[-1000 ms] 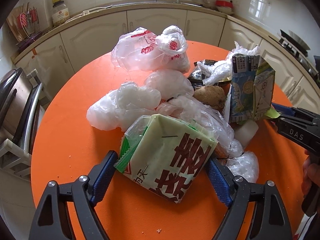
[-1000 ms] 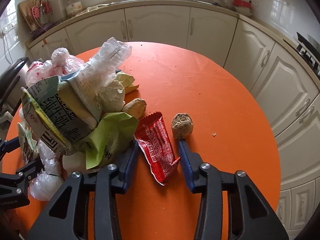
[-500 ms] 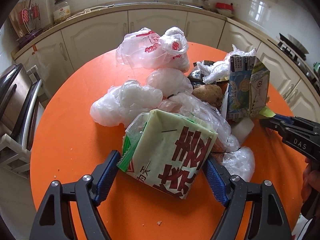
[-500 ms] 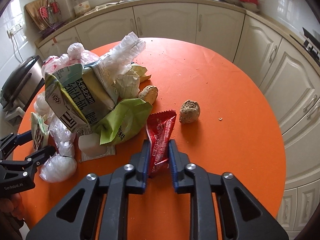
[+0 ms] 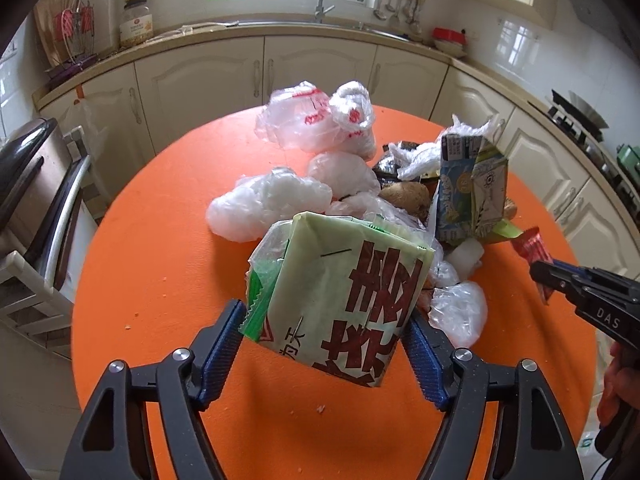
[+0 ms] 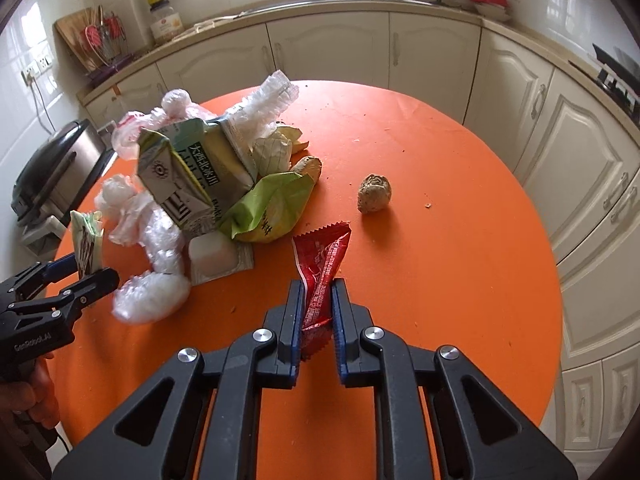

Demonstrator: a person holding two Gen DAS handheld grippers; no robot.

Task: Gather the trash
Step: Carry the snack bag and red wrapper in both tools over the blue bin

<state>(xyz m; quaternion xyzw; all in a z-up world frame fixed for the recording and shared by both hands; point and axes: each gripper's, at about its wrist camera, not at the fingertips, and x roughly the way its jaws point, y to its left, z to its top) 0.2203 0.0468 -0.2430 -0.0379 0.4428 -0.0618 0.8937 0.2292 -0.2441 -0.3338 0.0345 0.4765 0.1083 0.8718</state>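
Observation:
On the round orange table [image 6: 440, 200] lies a heap of trash: clear plastic bags [image 5: 316, 120], a torn milk carton [image 6: 188, 172], a lime-green wrapper [image 6: 272, 208] and a potato [image 5: 404, 196]. My left gripper [image 5: 324, 314] has a pale green packet with dark red characters [image 5: 340, 280] between its blue pads. Its jaws are closing on the packet, which hangs off the table. My right gripper [image 6: 318, 284] is shut on a red snack wrapper [image 6: 324, 252], lifted above the table. Each gripper shows at the edge of the other's view.
A brown crumpled lump [image 6: 374, 193] sits alone right of the heap. A white plastic cup [image 6: 210, 252] lies at the heap's near edge. A dark metal appliance [image 5: 32, 184] stands left of the table. Cream cabinets [image 6: 328, 52] and a counter curve behind.
The right jaws came together on the red wrapper and raised it off the table. The left gripper narrowed on the green packet and lifted it; both views pulled back.

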